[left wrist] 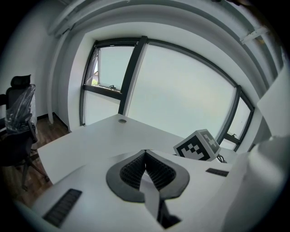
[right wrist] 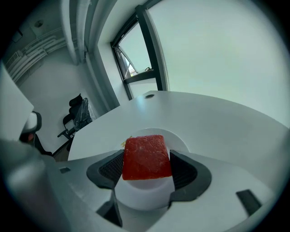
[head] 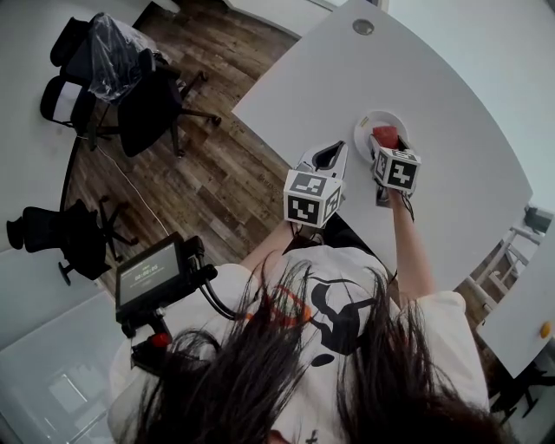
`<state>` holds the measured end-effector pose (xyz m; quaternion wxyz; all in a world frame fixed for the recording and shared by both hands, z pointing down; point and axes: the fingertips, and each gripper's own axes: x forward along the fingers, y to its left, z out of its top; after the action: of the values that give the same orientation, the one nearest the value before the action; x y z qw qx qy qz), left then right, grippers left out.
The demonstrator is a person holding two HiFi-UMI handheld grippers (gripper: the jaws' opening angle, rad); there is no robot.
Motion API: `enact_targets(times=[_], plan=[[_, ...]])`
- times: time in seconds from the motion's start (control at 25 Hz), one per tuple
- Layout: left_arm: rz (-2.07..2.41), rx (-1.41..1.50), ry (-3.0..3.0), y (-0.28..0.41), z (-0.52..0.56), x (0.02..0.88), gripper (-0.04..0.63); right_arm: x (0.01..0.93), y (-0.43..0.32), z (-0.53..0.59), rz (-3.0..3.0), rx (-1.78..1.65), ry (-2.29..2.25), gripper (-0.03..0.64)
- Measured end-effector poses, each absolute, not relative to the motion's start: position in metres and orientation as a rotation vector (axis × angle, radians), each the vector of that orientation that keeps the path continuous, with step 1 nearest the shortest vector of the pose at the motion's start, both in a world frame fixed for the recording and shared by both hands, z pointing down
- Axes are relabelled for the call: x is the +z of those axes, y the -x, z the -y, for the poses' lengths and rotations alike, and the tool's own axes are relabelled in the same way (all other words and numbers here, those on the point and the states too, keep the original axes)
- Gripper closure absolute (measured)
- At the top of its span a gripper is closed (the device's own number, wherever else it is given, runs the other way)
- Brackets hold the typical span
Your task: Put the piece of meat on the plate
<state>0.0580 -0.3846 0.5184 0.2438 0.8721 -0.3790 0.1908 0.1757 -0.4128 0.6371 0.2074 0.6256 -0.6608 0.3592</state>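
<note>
A red slab of meat (right wrist: pixel 147 157) sits between the two pads of my right gripper (right wrist: pixel 147 166), which is shut on it. It hangs just over a small round white plate (right wrist: pixel 180 141); whether it touches the plate I cannot tell. In the head view the meat (head: pixel 385 137) and plate (head: pixel 375 120) lie on the white table (head: pixel 451 130), beyond the right gripper (head: pixel 387 146). My left gripper (head: pixel 335 153) is shut and empty, held above the table's near edge left of the plate. In the left gripper view its jaws (left wrist: pixel 145 156) are pressed together.
Black office chairs (head: pixel 147 95) stand on the wood floor to the left, another (head: pixel 61 234) lower down. A round cable grommet (head: pixel 363 27) is at the table's far end. A small screen (head: pixel 152 273) hangs at the person's front. The right gripper's marker cube (left wrist: pixel 199 145) shows beside the left gripper.
</note>
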Motion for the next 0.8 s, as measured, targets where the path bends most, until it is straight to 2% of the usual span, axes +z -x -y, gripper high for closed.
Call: enact_targets(times=[0.44,0.8], plan=[[1.044,0.538,-2.372,-0.054,0.384,0.523,0.589,0.649,-0.168,0.412,1.760,0.827,-1.643,0.305],[1.062,0.550,-2.359,-0.049,0.387,0.526,0.589,0.654,-0.165,0.418,1.760,0.830,-1.624,0.305]])
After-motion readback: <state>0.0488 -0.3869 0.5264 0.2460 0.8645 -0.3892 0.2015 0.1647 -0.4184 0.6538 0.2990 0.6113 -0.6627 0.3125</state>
